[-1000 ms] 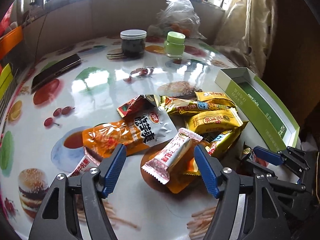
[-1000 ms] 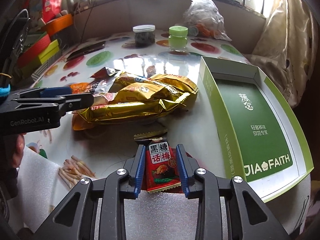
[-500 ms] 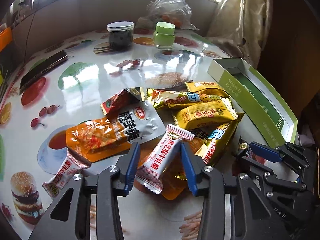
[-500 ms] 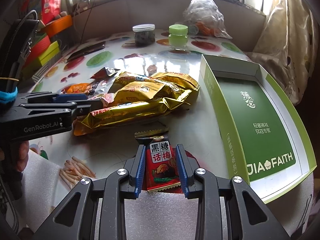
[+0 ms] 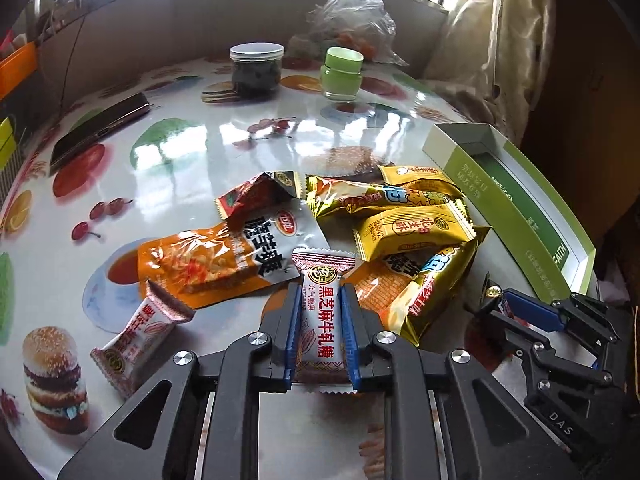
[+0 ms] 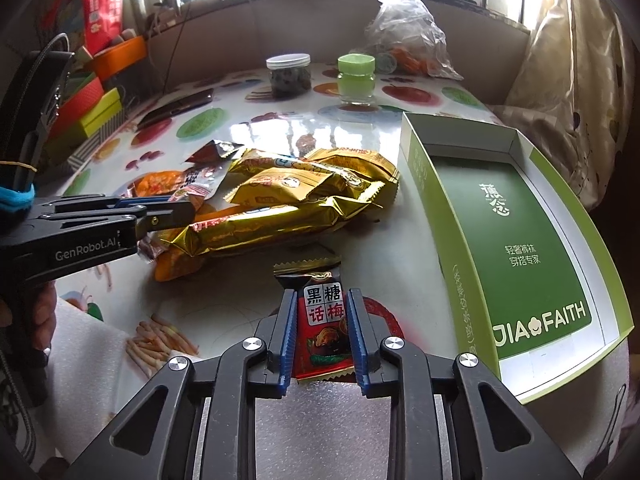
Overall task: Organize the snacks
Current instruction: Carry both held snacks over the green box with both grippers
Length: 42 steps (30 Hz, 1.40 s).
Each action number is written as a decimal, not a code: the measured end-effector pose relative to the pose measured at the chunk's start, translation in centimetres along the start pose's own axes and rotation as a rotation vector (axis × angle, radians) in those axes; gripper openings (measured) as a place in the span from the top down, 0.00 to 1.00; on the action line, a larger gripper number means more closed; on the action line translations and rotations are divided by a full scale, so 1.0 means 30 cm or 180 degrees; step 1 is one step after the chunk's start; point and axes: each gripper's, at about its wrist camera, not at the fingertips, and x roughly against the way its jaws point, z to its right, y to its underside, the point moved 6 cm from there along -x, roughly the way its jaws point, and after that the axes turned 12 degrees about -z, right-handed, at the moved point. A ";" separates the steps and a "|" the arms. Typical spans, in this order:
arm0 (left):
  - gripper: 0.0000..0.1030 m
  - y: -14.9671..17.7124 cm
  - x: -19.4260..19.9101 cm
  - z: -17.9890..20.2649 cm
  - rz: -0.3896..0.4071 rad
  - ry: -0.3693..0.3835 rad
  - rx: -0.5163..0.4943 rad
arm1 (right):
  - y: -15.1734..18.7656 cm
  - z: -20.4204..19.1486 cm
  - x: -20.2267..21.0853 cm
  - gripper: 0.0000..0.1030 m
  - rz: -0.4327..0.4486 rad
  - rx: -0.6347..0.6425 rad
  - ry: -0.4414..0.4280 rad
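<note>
My left gripper (image 5: 319, 300) is shut on a white and red nougat candy packet (image 5: 322, 312) at the near edge of the snack pile. My right gripper (image 6: 322, 304) is shut on a small red and black plum candy packet (image 6: 323, 320), to the left of the open green box (image 6: 516, 216). The pile holds several gold packets (image 5: 408, 232), an orange and silver packet (image 5: 216, 260), a red packet (image 5: 256, 196) and a second white nougat packet (image 5: 136, 336). The right gripper also shows in the left wrist view (image 5: 500, 300), and the left gripper in the right wrist view (image 6: 176, 210).
At the far side of the fruit-print table stand a dark jar with a white lid (image 5: 256, 68), a green jar (image 5: 342, 74) and a clear plastic bag (image 5: 352, 24). A dark phone (image 5: 100, 132) lies far left. Coloured boxes (image 6: 88, 108) sit past the left edge.
My left gripper has moved forward over the white and red nougat packet and closed on it. The right gripper has stayed shut on the plum candy packet, almost still.
</note>
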 end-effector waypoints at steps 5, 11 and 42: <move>0.81 0.008 0.034 0.000 0.0050 0.0017 0.0026 | 0.000 -0.003 0.025 0.78 0.0072 -0.0010 -0.0033; 0.80 0.019 0.078 0.008 0.0085 0.0012 0.0043 | -0.001 -0.004 0.067 0.78 0.0176 -0.0009 -0.0067; 0.80 -0.172 0.130 0.433 0.0241 0.0577 -0.0359 | -0.051 0.348 0.266 0.78 0.0554 -0.0513 0.0233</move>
